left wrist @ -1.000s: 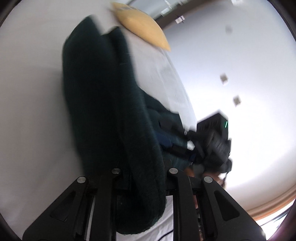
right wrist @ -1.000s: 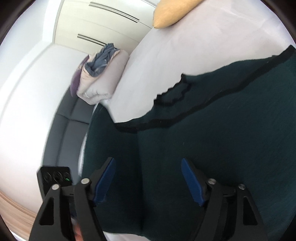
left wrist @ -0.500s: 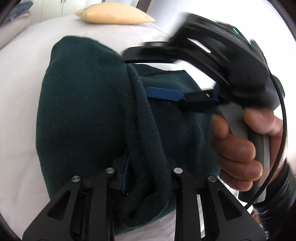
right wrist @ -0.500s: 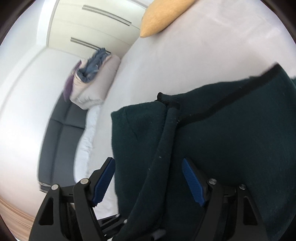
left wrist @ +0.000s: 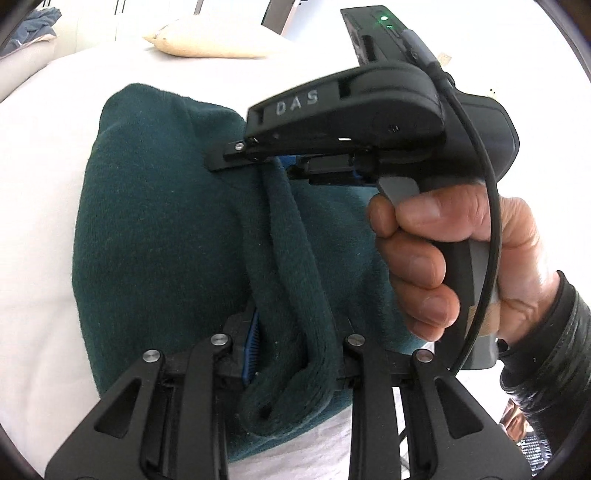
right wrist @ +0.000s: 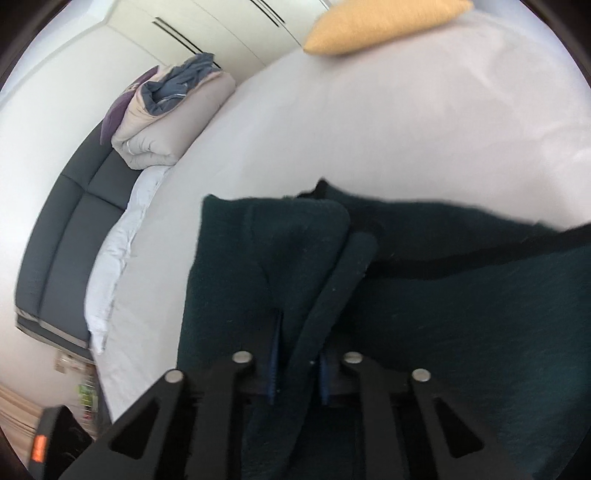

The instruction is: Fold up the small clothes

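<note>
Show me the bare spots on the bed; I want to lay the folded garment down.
Bare sheet lies between the green garment and the yellow pillow, and left of the garment toward the folded duvet. It is crowded at the garment's fold, where the left gripper and right gripper both clamp it.

Probably a bedroom: bed [right wrist: 424,122] (pillow [right wrist: 384,22]), wardrobe [right wrist: 221,26].

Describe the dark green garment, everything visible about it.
The dark green garment looks like thick, fuzzy fleece or knit, with a darker trim band along one edge. It lies partly folded on the white bed, layers doubled over and a thick rolled edge running along its middle. The left gripper is shut on that rolled edge, and the right gripper is shut on a bunched fold farther along it.
</note>
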### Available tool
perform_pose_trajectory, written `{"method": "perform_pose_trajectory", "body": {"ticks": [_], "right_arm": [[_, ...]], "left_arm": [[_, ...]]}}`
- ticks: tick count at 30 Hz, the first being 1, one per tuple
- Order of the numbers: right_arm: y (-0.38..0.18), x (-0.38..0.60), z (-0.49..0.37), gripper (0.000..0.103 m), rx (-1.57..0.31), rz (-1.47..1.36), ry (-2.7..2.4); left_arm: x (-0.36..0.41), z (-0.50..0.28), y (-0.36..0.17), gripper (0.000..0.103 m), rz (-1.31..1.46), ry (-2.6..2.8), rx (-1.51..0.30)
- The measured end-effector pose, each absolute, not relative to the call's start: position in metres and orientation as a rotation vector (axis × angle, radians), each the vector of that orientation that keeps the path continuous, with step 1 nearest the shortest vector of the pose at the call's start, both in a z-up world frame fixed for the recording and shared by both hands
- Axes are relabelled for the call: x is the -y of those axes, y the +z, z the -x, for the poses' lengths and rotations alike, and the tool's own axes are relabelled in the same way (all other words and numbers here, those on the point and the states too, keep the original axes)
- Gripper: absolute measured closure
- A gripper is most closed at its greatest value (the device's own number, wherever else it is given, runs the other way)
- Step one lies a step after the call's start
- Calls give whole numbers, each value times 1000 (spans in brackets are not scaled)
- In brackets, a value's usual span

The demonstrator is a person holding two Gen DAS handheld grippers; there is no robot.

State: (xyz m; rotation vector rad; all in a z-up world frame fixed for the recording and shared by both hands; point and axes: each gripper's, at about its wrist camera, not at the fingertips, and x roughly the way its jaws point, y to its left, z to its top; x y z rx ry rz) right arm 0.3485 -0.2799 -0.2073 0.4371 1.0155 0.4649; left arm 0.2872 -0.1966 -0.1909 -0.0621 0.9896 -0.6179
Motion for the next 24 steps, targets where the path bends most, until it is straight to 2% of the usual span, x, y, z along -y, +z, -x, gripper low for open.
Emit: {"method": "perform_pose_trajectory", "body": {"ticks": [7,24], "right_arm": [[-187,321,-338,90,-946,-407,425],[-185,425,-328,90,-975,-412,302]], "left_arm": [[220,-279,-178,80,70,-671,-957],[272,-288,-190,80,40,-785,-987]]}}
